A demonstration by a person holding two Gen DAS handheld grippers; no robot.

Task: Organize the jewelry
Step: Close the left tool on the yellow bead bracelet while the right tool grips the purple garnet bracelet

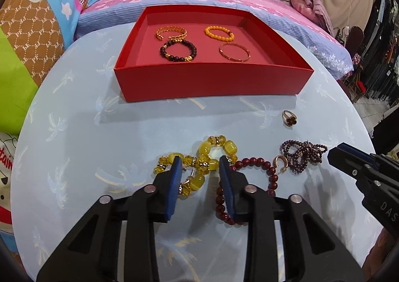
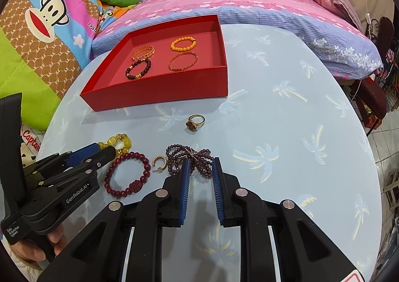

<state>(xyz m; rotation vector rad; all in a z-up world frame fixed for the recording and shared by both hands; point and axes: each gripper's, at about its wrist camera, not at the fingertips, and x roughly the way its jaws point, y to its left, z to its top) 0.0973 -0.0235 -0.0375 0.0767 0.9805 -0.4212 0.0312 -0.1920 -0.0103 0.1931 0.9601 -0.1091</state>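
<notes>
My left gripper is down on the yellow bead bracelet, which lies in a figure-eight; its crossing fills the gap and touches both pads. From the right wrist, that gripper hides part of the yellow bracelet. My right gripper stands narrowly open, its tips straddling a bunched dark purple bead strand without clear pressure. Between the two lie a dark red bead bracelet and a small gold hoop. A gold ring lies nearer the red tray, which holds several bracelets.
Everything rests on a round pale blue table with a palm print. The red tray sits at its far side. Beyond the table is a bed with patterned pillows and blankets. A hand holds the left gripper's handle.
</notes>
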